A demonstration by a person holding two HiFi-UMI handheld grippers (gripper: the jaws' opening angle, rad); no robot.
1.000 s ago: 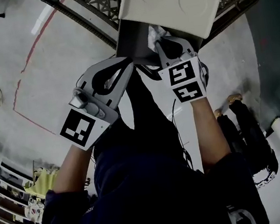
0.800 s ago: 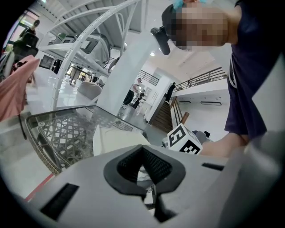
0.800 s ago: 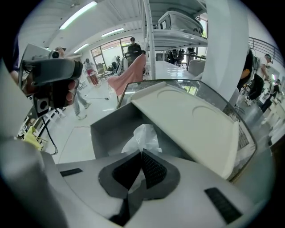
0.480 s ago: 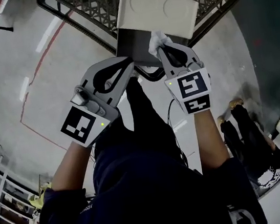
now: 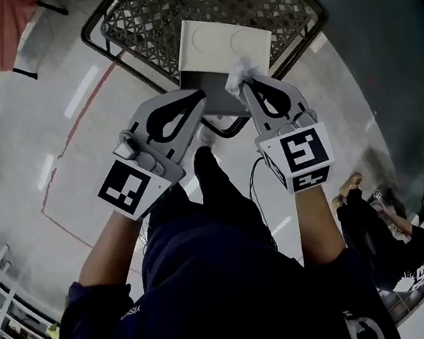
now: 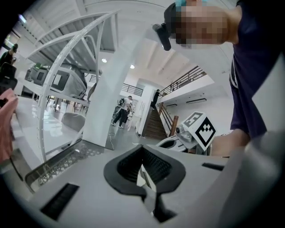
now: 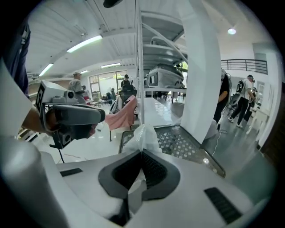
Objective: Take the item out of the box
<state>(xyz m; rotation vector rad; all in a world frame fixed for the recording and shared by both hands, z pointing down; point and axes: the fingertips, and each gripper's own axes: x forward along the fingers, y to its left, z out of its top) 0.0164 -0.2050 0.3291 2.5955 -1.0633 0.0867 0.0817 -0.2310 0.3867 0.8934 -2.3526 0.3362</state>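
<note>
Our right gripper (image 5: pixel 247 83) was shut on the white crinkled item (image 5: pixel 239 68) — pinched at the near right corner of the box (image 5: pixel 218 46), just over the dark opening. Our left gripper (image 5: pixel 199 96) was closed too, clamped on the box's thin near edge. Behind the box lay the mesh desk (image 5: pixel 166 7).

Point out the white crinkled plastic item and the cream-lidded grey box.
white crinkled plastic item (image 7: pixel 142 136), right gripper view, its bunched top.
cream-lidded grey box (image 5: pixel 214 47), head view, open lid.
</note>
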